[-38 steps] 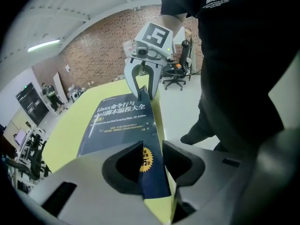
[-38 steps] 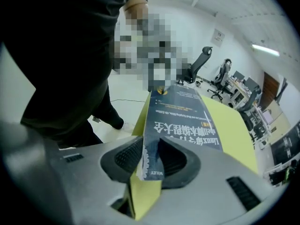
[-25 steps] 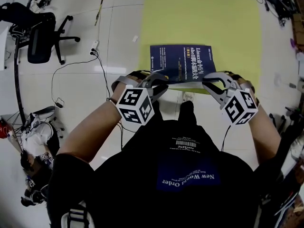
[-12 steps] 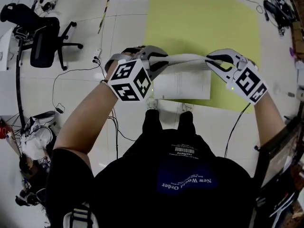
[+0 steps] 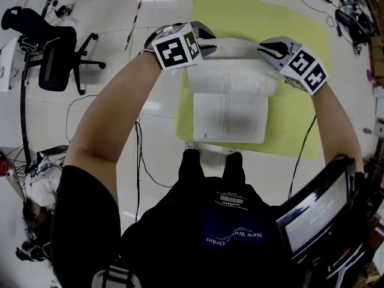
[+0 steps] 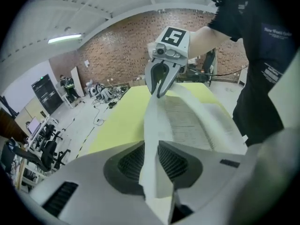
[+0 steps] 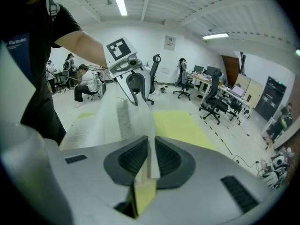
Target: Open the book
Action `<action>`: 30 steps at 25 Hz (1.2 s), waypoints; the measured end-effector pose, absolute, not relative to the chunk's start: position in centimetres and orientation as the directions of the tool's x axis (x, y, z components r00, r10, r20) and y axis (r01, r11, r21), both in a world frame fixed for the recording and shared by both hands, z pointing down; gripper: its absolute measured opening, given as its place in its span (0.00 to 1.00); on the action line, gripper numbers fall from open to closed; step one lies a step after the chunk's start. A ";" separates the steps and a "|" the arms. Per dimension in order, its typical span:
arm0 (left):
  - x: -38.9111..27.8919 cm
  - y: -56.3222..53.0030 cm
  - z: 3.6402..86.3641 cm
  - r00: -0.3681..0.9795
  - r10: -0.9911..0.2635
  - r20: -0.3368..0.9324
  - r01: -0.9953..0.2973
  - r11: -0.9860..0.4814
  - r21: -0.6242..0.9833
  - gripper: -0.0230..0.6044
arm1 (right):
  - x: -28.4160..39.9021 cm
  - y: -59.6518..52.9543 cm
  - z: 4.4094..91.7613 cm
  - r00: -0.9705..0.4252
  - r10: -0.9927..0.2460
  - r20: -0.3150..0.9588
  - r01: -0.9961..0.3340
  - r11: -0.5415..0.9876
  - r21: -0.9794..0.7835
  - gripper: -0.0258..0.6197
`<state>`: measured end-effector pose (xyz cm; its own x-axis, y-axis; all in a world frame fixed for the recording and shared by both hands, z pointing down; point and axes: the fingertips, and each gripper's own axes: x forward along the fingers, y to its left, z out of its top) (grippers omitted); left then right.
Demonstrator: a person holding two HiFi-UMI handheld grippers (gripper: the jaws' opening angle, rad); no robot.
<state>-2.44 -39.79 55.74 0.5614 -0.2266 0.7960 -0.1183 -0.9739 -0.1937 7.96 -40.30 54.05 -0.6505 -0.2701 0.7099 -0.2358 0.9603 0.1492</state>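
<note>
Book [image 5: 231, 110] open; right gripper view shows fingers [image 7: 167, 160] pinching.

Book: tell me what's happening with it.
A standing person holds the book open in the air over a yellow mat, with a gripper at each far corner. The right gripper is clamped on a sheaf of pages. The left gripper has pages between its jaws, which are opening.

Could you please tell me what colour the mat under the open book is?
Pale yellow-green; the mat shows best in the head view.
</note>
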 end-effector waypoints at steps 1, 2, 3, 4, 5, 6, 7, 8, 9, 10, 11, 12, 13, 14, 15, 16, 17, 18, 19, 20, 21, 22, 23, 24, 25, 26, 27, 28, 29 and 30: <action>-2.5 -40.8 56.5 0.559 -0.215 0.801 -0.100 -0.976 -0.192 0.16 | 7.8 -41.3 54.8 -0.645 -0.273 0.713 -0.248 0.958 0.143 0.09; -2.7 -41.6 57.4 0.559 -0.205 0.803 -0.085 -0.978 -0.191 0.16 | 7.6 -42.1 55.7 -0.641 -0.276 0.716 -0.261 0.956 0.134 0.09; -2.9 -42.3 58.3 0.560 -0.199 0.804 -0.080 -0.979 -0.187 0.17 | 7.4 -42.8 56.6 -0.637 -0.277 0.719 -0.275 0.953 0.124 0.09; -3.0 -42.9 59.1 0.563 -0.196 0.803 -0.088 -0.980 -0.178 0.17 | 7.3 -43.4 57.4 -0.632 -0.282 0.722 -0.291 0.950 0.116 0.09; -3.1 -43.4 59.8 0.568 -0.197 0.799 -0.108 -0.980 -0.165 0.18 | 7.2 -43.9 58.2 -0.624 -0.292 0.725 -0.308 0.944 0.115 0.12; -3.2 -43.8 60.2 0.570 -0.202 0.796 -0.133 -0.979 -0.153 0.19 | 7.2 -44.3 58.8 -0.613 -0.308 0.727 -0.323 0.938 0.125 0.14; -3.3 -44.3 60.6 0.566 -0.211 0.797 -0.159 -0.976 -0.146 0.19 | 7.1 -44.5 59.2 -0.600 -0.330 0.729 -0.334 0.931 0.146 0.16; -3.5 -44.7 61.0 0.555 -0.223 0.802 -0.178 -0.973 -0.147 0.19 | 7.0 -44.7 59.5 -0.589 -0.353 0.727 -0.342 0.924 0.172 0.18; -3.8 -45.0 61.3 0.540 -0.234 0.808 -0.189 -0.970 -0.155 0.19 | 6.9 -44.7 59.6 -0.582 -0.376 0.721 -0.349 0.916 0.196 0.20; -3.9 -45.1 61.3 0.528 -0.244 0.813 -0.192 -0.967 -0.165 0.19 | 6.8 -44.7 59.4 -0.581 -0.395 0.712 -0.358 0.909 0.213 0.21; -4.0 -45.2 61.1 0.521 -0.252 0.816 -0.191 -0.966 -0.177 0.19 | 6.8 -44.7 59.1 -0.583 -0.411 0.701 -0.369 0.902 0.222 0.23; -4.0 -45.2 60.8 0.515 -0.262 0.816 -0.188 -0.964 -0.190 0.19 | 6.9 -44.7 58.6 -0.587 -0.424 0.689 -0.384 0.896 0.225 0.24; -4.0 -45.2 60.4 0.510 -0.274 0.816 -0.186 -0.961 -0.206 0.19 | 7.1 -44.8 58.1 -0.590 -0.438 0.678 -0.399 0.888 0.227 0.26; -4.1 -45.2 60.0 0.502 -0.290 0.815 -0.188 -0.956 -0.225 0.19 | 7.3 -44.8 57.5 -0.590 -0.454 0.668 -0.415 0.880 0.231 0.29; -4.3 -45.2 59.7 0.490 -0.311 0.814 -0.192 -0.950 -0.247 0.19 | 7.5 -44.7 56.9 -0.589 -0.470 0.658 -0.430 0.871 0.237 0.30; -4.6 -45.2 59.5 0.473 -0.336 0.815 -0.199 -0.941 -0.273 0.19 | 7.7 -44.6 56.5 -0.584 -0.484 0.651 -0.443 0.863 0.244 0.33; -5.1 -45.3 59.4 0.451 -0.363 0.816 -0.206 -0.931 -0.300 0.19 | 7.8 -44.4 56.1 -0.579 -0.496 0.647 -0.453 0.856 0.251 0.35; -5.5 -45.3 59.3 0.427 -0.390 0.816 -0.215 -0.920 -0.328 0.19 | 7.9 -44.0 55.9 -0.574 -0.503 0.646 -0.458 0.851 0.255 0.37; -5.9 -45.4 59.1 0.405 -0.419 0.813 -0.227 -0.907 -0.354 0.19 | 8.0 -43.5 55.7 -0.574 -0.502 0.647 -0.460 0.851 0.253 0.37; -6.2 -45.4 58.8 0.390 -0.444 0.807 -0.244 -0.895 -0.374 0.19 | 8.1 -42.9 55.7 -0.579 -0.491 0.652 -0.455 0.857 0.241 0.39; -6.2 -45.3 58.3 0.387 -0.461 0.798 -0.263 -0.885 -0.384 0.19 | 8.0 -42.0 55.7 -0.589 -0.468 0.659 -0.443 0.869 0.220 0.39; -6.2 -44.9 57.8 0.397 -0.467 0.790 -0.278 -0.882 -0.381 0.19 | 7.9 -40.9 55.9 -0.602 -0.436 0.669 -0.425 0.884 0.194 0.39; -6.0 -44.3 57.3 0.419 -0.460 0.783 -0.287 -0.885 -0.366 0.19 | 7.7 -39.8 56.1 -0.614 -0.405 0.678 -0.404 0.898 0.171 0.40; -5.6 -43.5 56.8 0.450 -0.441 0.776 -0.288 -0.895 -0.341 0.19 | 7.4 -38.7 56.2 -0.624 -0.383 0.681 -0.386 0.909 0.157 0.40; -5.2 -42.4 56.3 0.487 -0.414 0.769 -0.281 -0.908 -0.311 0.19 | 7.2 -37.7 56.2 -0.636 -0.367 0.679 -0.374 0.916 0.145 0.40; -4.7 -41.2 55.9 0.521 -0.385 0.762 -0.266 -0.921 -0.283 0.19 | 7.0 -36.8 56.2 -0.649 -0.351 0.675 -0.363 0.923 0.130 0.40; -4.2 -39.9 55.5 0.550 -0.357 0.755 -0.245 -0.933 -0.263 0.19 | 6.9 -35.8 56.1 -0.662 -0.328 0.674 -0.348 0.931 0.110 0.40; -3.7 -38.6 55.2 0.572 -0.331 0.751 -0.220 -0.943 -0.249 0.19 | 6.8 -34.6 56.0 -0.675 -0.300 0.674 -0.324 0.941 0.094 0.40; -3.2 -37.1 54.8 0.592 -0.304 0.746 -0.193 -0.953 -0.235 0.19 | 6.8 -33.3 55.7 -0.688 -0.273 0.672 -0.291 0.953 0.090 0.40; -2.6 -35.5 54.4 0.613 -0.271 0.742 -0.164 -0.963 -0.215 0.19 | 6.9 -31.9 55.1 -0.700 -0.247 0.670 -0.248 0.964 0.096 0.40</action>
